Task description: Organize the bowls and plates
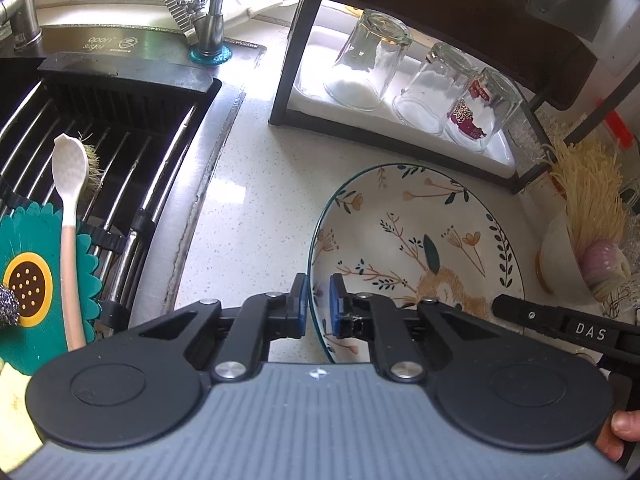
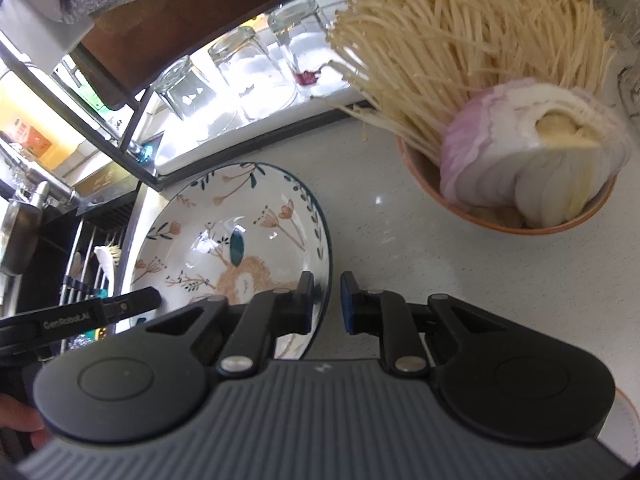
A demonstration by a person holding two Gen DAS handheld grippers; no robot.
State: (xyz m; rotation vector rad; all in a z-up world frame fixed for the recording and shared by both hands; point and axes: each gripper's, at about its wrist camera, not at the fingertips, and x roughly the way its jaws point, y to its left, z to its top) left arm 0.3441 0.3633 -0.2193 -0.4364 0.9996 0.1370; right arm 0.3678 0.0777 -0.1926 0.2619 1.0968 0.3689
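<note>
A floral plate point(image 1: 416, 240) with a dark green rim lies on the white counter; it also shows in the right wrist view point(image 2: 224, 232). My left gripper point(image 1: 319, 306) straddles its left rim with a narrow gap, one pad outside and one inside the plate. My right gripper point(image 2: 327, 304) straddles its right rim the same way, with a slightly wider gap. A bowl point(image 2: 504, 216) of enoki mushrooms and a cut onion stands to the right of the plate; it also shows in the left wrist view point(image 1: 560, 256).
A black-framed rack point(image 1: 296, 64) with three upturned glasses point(image 1: 368, 64) stands behind the plate. The sink point(image 1: 120, 160) with a drain rack, a white spoon point(image 1: 70, 208) and a flower-shaped mat point(image 1: 36, 280) is to the left. A tap point(image 1: 214, 4) rises at the back.
</note>
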